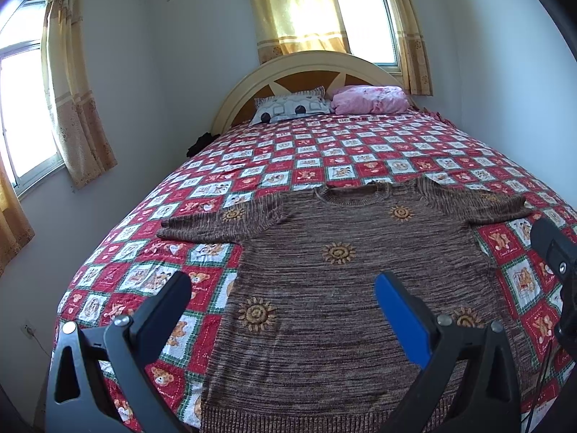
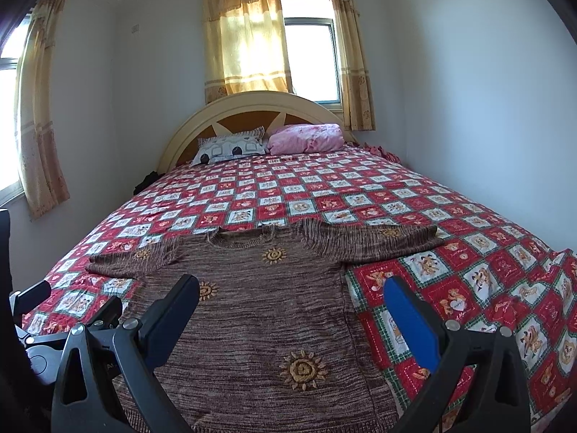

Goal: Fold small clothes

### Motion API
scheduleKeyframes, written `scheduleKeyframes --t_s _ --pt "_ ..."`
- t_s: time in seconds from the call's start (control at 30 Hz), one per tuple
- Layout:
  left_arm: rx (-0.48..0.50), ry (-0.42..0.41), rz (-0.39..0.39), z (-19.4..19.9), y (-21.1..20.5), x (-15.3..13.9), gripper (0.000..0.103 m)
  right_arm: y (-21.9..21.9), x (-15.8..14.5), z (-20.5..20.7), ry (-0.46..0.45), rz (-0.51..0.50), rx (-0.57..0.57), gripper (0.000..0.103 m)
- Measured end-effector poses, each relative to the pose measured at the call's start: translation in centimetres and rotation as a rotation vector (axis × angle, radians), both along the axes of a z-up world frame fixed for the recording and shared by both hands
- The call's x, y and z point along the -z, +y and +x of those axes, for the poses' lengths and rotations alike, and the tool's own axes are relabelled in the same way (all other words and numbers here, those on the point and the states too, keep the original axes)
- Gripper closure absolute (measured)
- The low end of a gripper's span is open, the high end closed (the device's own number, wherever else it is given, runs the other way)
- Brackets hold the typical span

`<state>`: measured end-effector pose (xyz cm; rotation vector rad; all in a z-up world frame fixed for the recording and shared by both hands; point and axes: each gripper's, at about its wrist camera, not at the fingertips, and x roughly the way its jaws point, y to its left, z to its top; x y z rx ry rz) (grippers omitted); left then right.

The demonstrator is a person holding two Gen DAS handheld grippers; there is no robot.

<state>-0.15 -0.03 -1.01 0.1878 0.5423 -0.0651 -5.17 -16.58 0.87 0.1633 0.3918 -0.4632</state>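
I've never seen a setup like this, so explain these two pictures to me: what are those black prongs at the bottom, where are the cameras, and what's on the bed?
No robot here: a person holds a two-finger grasping tool in each hand, with a fisheye camera looking forward along its fingers. One picture comes from the left tool, the other from the right tool. The prongs are each tool's fingers, spread open, holding nothing. On the bed's teddy-bear quilt a brown knitted sweater with sun motifs lies flat, sleeves spread. Two pillows rest against the headboard. Curtains hang over the windows.
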Motion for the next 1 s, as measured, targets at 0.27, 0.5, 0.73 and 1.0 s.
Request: scheduleKeyframes --t_s 0.27,0.5,0.73,1.0 --pt "0.008 -0.002 0.0 -0.26 -0.29 0.07 0.0 -0.17 0.19 -0.08 0.005 0.005 0.001 0.001" --pt "0.014 -0.004 -0.004 -0.27 -0.31 0.01 0.0 -0.35 0.2 0.01 0.007 0.007 0.004 0.001" --pt "0.017 0.001 -0.002 -0.17 -0.44 0.17 0.0 -0.23 0.41 0.09 0.014 0.01 0.003 0.001" --pt "0.017 0.012 -0.002 -0.06 -0.7 0.44 0.0 -0.48 0.75 0.38 0.026 0.015 0.004 0.001"
